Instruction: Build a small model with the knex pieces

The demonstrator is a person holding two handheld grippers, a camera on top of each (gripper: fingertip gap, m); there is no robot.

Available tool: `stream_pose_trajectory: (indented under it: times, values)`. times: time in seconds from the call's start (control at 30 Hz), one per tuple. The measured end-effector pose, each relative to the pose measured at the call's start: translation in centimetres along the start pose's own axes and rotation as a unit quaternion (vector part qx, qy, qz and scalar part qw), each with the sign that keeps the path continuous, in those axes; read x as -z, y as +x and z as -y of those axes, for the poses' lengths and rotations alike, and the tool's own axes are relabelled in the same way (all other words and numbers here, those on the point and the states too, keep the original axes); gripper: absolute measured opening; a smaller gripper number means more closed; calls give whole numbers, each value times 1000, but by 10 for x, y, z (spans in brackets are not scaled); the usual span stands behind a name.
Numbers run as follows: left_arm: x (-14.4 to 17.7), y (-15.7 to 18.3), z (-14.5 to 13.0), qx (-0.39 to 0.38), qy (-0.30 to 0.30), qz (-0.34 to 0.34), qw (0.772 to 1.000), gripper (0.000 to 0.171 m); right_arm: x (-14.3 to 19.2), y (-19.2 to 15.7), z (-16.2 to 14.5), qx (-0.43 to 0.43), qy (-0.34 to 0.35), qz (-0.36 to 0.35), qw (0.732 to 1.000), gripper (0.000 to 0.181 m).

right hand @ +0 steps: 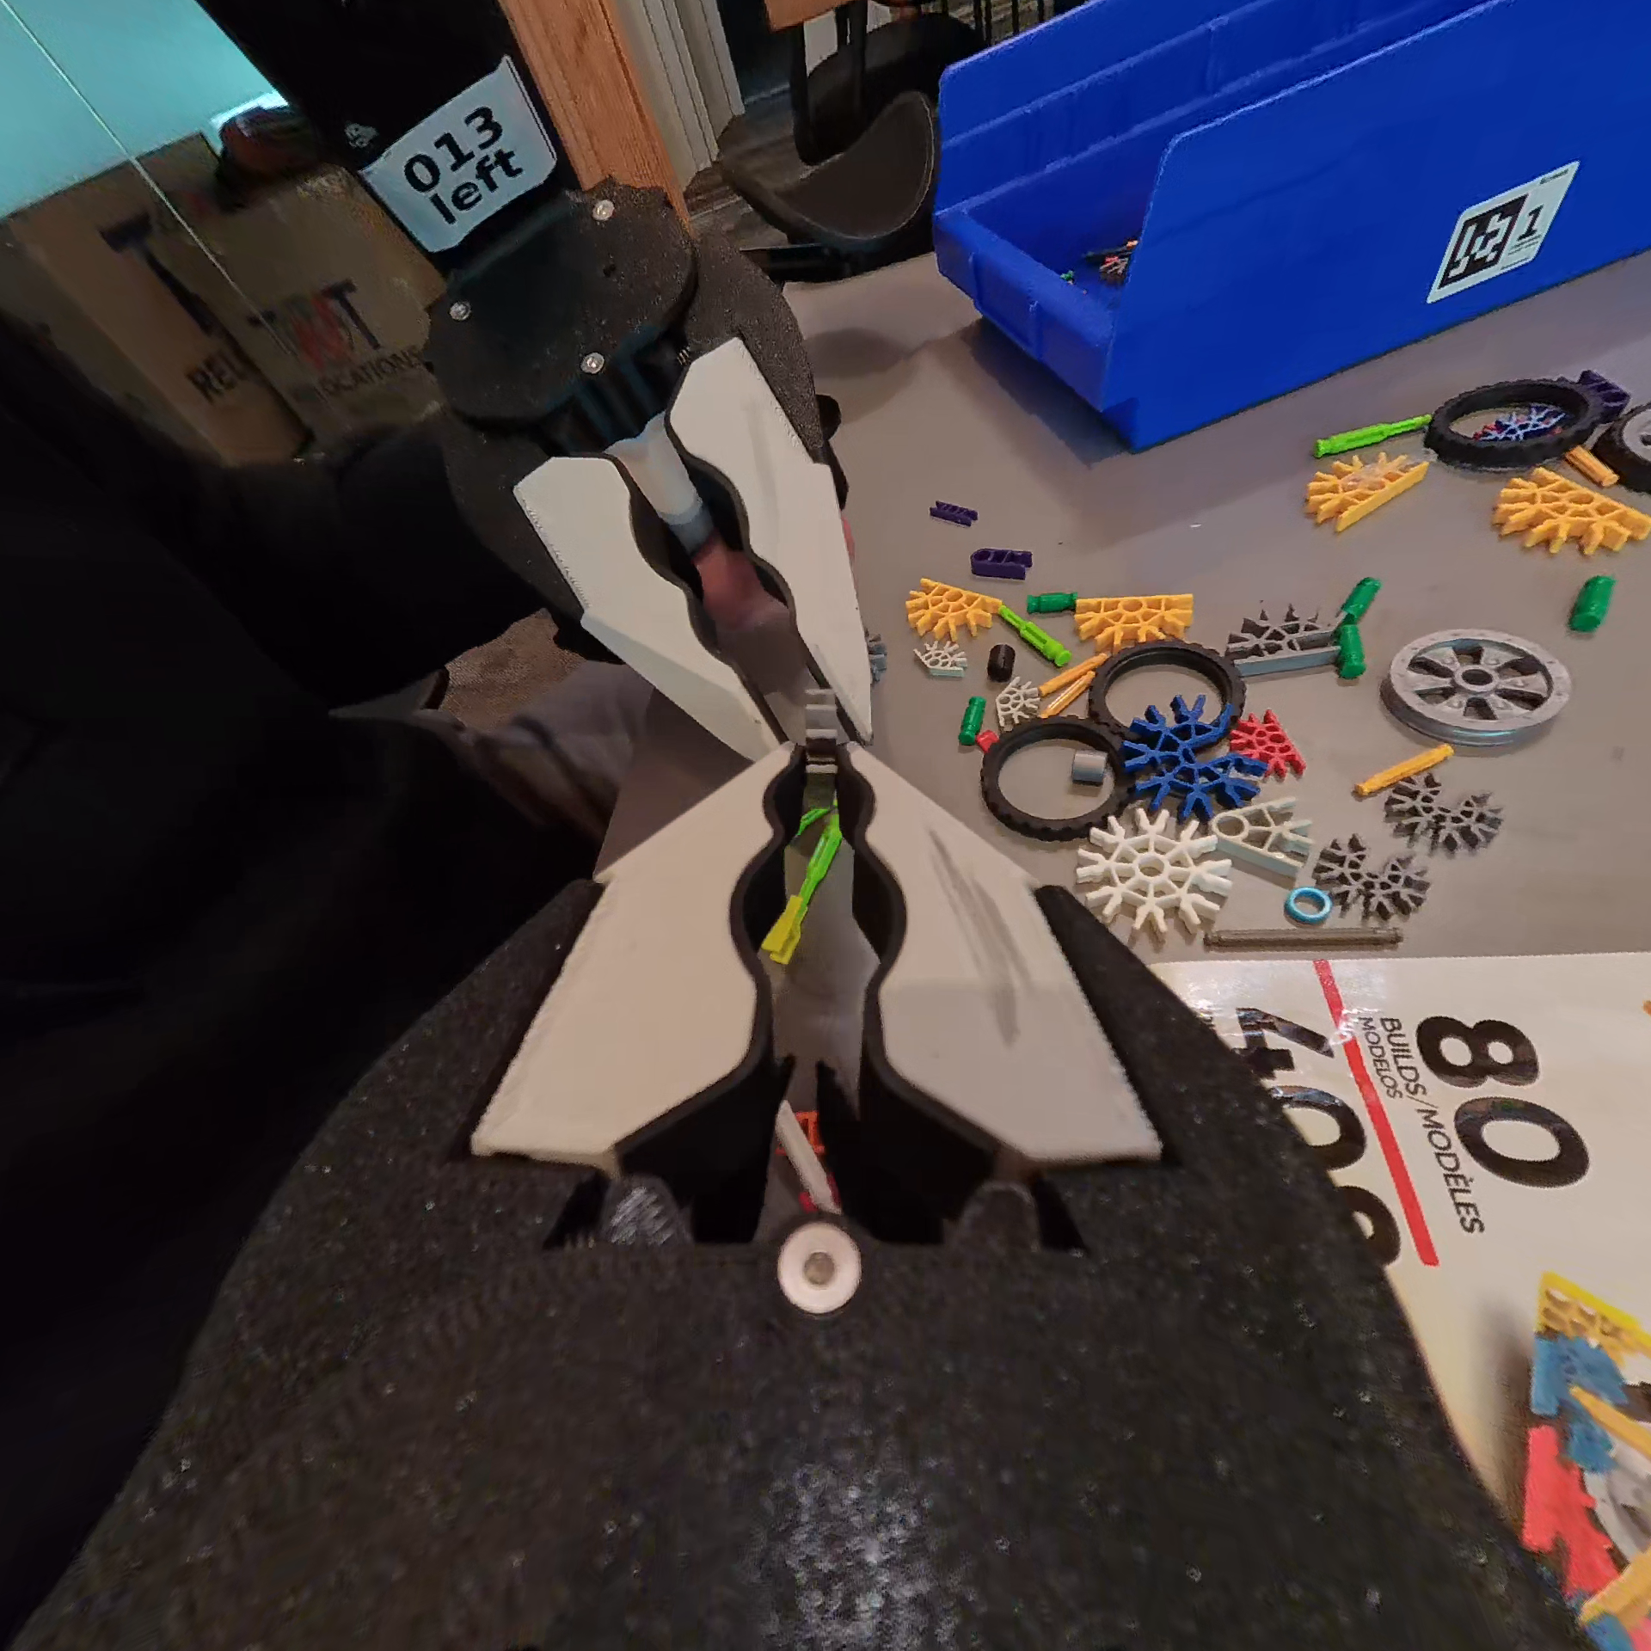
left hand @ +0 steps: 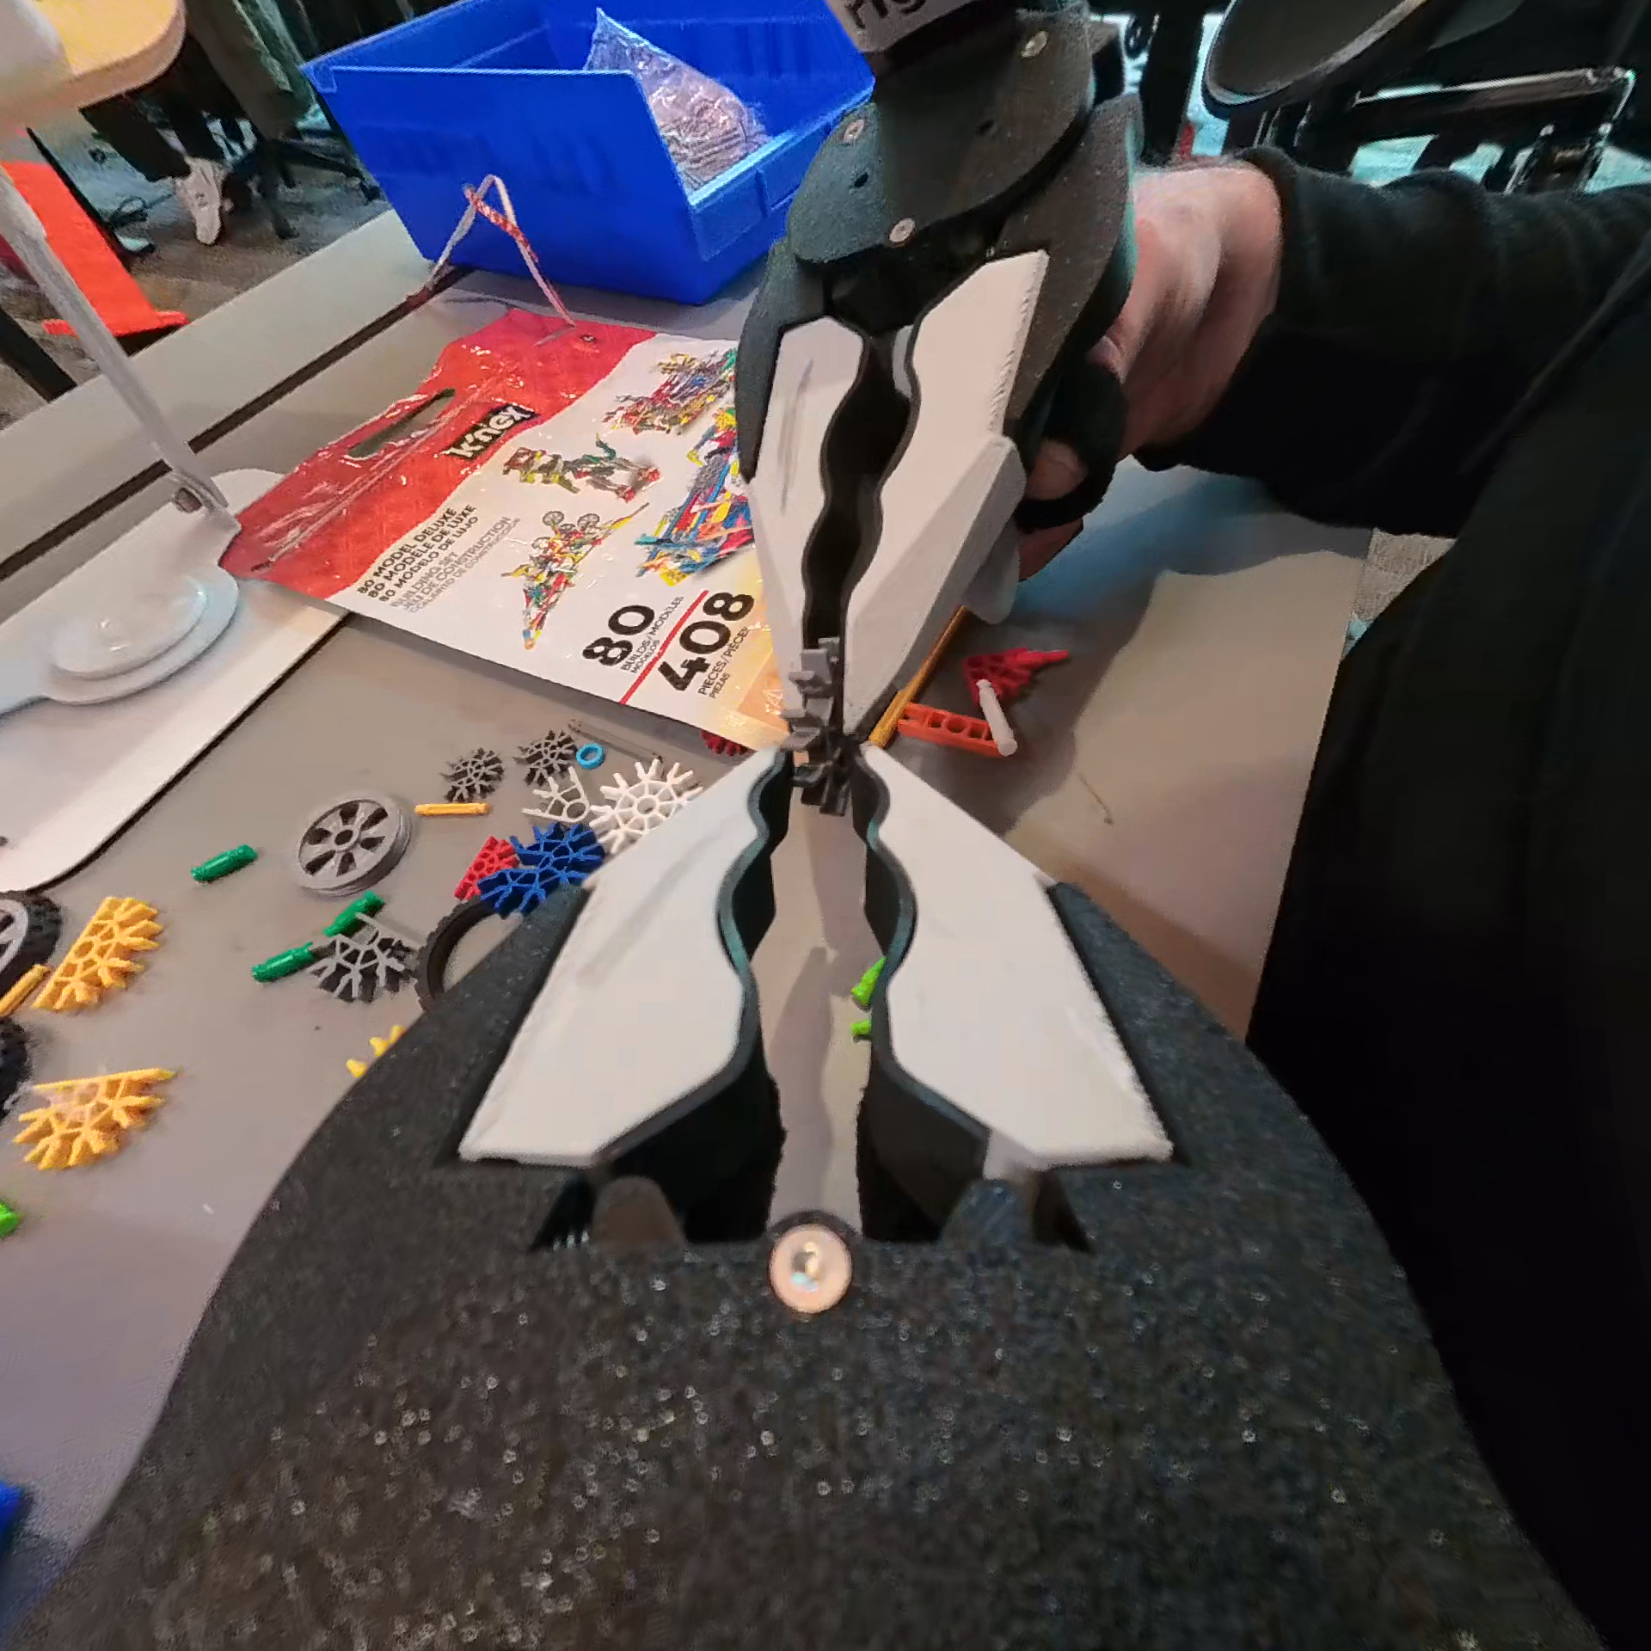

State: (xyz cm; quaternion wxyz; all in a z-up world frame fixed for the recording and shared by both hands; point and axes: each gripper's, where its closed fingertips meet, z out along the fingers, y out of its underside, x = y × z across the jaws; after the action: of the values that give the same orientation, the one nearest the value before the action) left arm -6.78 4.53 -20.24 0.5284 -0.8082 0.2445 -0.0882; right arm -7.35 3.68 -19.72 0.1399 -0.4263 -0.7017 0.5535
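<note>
My left gripper (left hand: 822, 768) is shut on a dark grey toy connector (left hand: 824, 784), held above the grey table (left hand: 1117, 804). My right gripper (left hand: 817, 666) comes in from above, tip to tip with it, and is shut on a lighter grey connector (left hand: 811, 683). The two connectors touch between the fingertips. In the right wrist view, my right gripper (right hand: 817, 761) is at the bottom, and the grey connector (right hand: 820, 713) sticks out toward the left gripper (right hand: 826, 728). A hand (left hand: 1188, 295) holds the right gripper.
Loose toy parts lie on the table: a grey wheel hub (right hand: 1474, 688), black tyres (right hand: 1054, 791), white (right hand: 1152, 871), blue (right hand: 1184, 755) and yellow (right hand: 1130, 616) connectors, and green rods (right hand: 1036, 636). A blue bin (left hand: 572, 152) stands behind. A red-and-white toy bag (left hand: 500, 500) and a white lamp base (left hand: 134, 616) lie at the left. Only a small space, under 4 cm, lies between the two pairs of fingers.
</note>
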Motion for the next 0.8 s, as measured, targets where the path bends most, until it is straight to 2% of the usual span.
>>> stream_pose_trajectory:
  times: [0.27, 0.8]
  values:
    - [3, -4, 11, 49, 51, -8, 997, 4, 5, 5, 12, -19, 36, -9, 999, 9]
    - [5, -14, 18, 105, 87, -23, 990, 4, 13, 10, 22, -41, 66, -11, 997, 14]
